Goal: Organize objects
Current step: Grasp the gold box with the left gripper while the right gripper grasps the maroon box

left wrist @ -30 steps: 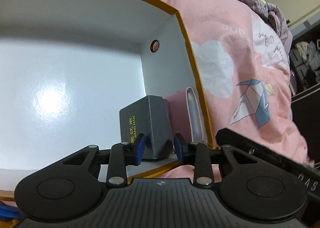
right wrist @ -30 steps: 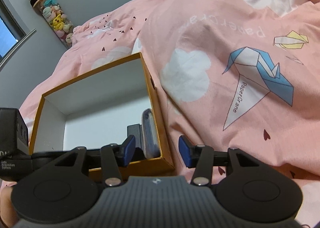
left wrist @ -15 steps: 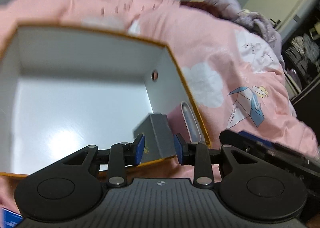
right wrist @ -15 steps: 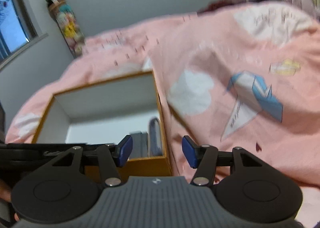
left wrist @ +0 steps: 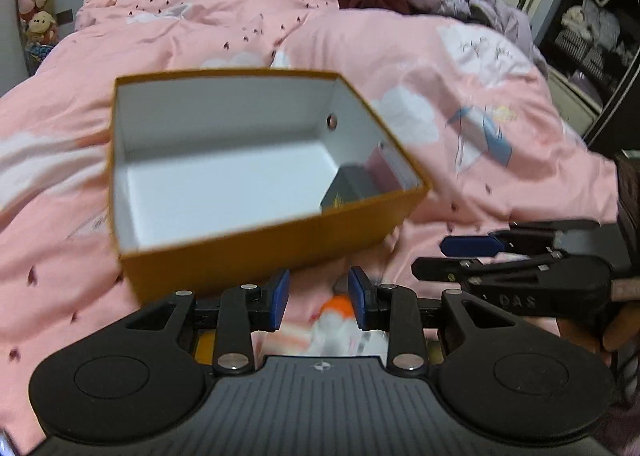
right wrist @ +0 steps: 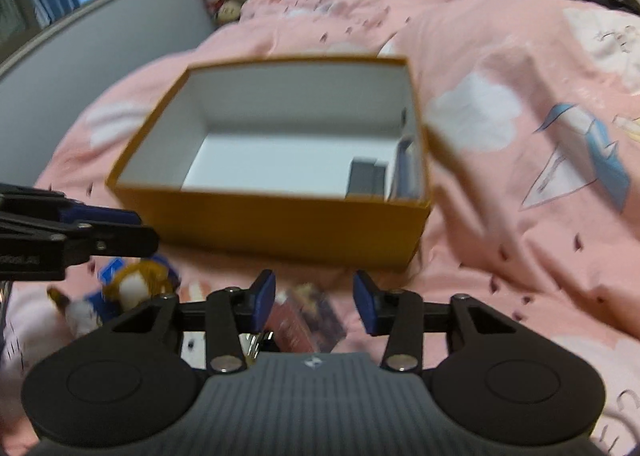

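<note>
My left gripper and right gripper, just narrowed, gape empty; blurred orange box half-hides a grey case.

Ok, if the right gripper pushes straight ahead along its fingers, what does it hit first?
Probably the dark reddish packet lying on the pink duvet between the right gripper fingertips, short of the orange box; blur makes depth uncertain.

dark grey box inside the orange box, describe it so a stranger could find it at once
On the pink duvet sits an open orange box with a white inside. In its near right corner stands the dark grey box, against a pink case; only the grey one carries small gold lettering.
</note>
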{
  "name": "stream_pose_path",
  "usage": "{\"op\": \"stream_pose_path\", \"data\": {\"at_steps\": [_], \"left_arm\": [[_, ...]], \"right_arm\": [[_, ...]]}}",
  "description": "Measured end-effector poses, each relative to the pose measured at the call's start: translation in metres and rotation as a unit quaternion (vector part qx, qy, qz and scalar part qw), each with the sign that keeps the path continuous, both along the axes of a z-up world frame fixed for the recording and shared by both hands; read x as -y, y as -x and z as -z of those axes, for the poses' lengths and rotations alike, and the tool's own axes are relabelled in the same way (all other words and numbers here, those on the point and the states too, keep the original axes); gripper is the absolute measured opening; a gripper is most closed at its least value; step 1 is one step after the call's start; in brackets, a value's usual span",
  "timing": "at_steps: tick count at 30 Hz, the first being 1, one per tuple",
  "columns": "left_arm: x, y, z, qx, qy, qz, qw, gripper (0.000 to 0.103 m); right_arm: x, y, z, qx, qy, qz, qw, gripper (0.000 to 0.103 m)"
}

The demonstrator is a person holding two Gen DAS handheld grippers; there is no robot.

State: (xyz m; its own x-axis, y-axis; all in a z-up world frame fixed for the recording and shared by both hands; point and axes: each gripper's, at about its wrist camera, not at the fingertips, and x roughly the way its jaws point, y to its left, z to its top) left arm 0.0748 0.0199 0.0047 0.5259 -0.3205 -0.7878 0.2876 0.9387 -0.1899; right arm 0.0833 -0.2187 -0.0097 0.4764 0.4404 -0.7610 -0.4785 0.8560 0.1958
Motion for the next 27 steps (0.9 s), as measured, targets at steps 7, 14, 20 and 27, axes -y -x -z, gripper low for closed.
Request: {"op": "stream_pose_path", "data": {"at_steps": [7, 14, 20, 27], "left_arm": [[0.005, 0.038, 0.016, -0.012, -0.014, 0.026, 0.9995, 0.052], [0.02, 0.049, 0.028, -0.016, -0.052, 0.046, 0.9975, 0.052], [0.028, 0.05, 0.028, -0.018, -0.039, 0.056, 0.9975, 0.052], [0.037, 0.052, 0.026, -0.02, -0.028, 0.073, 0.9967, 0.052]], "right_arm": [[-0.019, 0.008, 0.018, -0.025, 0.029, -0.034, 0.999, 0.039], [-0.026, 0.008, 0.029, -0.032, 0.056, -0.037, 0.997, 0.039], [-0.034, 0.002, 0.035, -0.026, 0.072, -0.038, 0.996, 0.039], [-0.036, 0.002, 0.042, -0.011, 0.094, -0.04, 0.995, 0.031]]}}
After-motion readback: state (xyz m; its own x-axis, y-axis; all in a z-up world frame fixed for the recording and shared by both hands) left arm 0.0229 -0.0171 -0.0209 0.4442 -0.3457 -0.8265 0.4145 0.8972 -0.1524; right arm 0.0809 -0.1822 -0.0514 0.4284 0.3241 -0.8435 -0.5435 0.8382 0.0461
